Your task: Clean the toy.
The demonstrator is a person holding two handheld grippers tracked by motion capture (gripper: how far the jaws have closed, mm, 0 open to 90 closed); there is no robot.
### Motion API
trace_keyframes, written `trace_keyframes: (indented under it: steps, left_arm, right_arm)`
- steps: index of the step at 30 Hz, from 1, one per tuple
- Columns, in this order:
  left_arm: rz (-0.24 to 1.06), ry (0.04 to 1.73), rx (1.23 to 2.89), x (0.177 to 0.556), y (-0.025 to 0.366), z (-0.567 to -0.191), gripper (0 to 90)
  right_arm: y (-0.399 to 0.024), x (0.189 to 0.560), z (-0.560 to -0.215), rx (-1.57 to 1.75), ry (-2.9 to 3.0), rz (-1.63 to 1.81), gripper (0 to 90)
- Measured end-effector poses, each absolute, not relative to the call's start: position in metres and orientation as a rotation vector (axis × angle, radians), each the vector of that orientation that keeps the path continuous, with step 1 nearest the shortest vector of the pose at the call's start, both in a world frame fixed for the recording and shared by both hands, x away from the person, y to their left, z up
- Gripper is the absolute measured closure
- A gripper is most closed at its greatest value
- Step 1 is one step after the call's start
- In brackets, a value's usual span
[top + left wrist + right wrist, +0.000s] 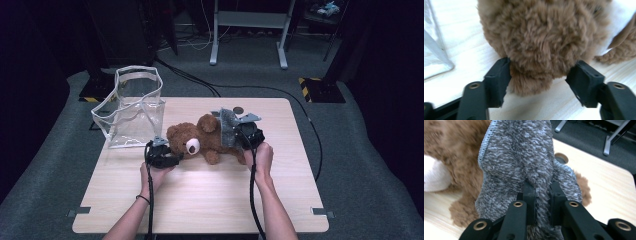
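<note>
The teddy bear [541, 37] was cut off by the top of the frame in the left gripper view. Part of its body was hidden behind the grey cloth [519, 162] in the right gripper view. The clear bag [434, 50] was cropped at the left edge.

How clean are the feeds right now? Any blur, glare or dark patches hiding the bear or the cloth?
High view: table evenly lit, surroundings dark, the clear bag shows pale reflections. Left gripper view: bear so close its fur is soft and blurred, tabletop bright, nearly washed out. Right gripper view: grey cloth fairly sharp between the jaws, bear behind it blurred.
</note>
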State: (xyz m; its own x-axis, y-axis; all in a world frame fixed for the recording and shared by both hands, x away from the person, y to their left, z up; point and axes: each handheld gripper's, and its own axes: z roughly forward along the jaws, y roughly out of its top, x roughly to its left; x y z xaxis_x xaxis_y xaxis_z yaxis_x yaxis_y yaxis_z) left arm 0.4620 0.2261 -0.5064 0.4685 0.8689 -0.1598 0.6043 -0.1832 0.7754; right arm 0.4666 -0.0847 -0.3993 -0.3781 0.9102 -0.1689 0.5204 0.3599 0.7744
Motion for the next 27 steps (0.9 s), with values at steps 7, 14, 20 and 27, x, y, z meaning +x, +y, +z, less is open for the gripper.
trace_keyframes:
  steps: [7, 14, 20, 27]
  left_arm:
    - [0.426, 1.245, 1.87, 0.452, 0.225, -0.504, 31.6]
    - [0.468, 1.156, 1.896, 0.434, 0.209, -0.491, 27.0]
    - [0.464, 1.166, 1.917, 0.442, 0.205, -0.495, 27.1]
    - [0.442, 1.214, 1.909, 0.453, 0.211, -0.502, 27.8]
  right_arm:
    - [-0.103, 0.456, -0.42, 1.278, 1.998, 0.821, 79.5]
    - [-0.117, 0.45, -0.45, 1.332, 2.022, 0.78, 79.4]
    - [-0.129, 0.454, -0.466, 1.426, 2.063, 0.723, 79.4]
    - [-0.153, 0.451, -0.468, 1.491, 2.02, 0.708, 79.2]
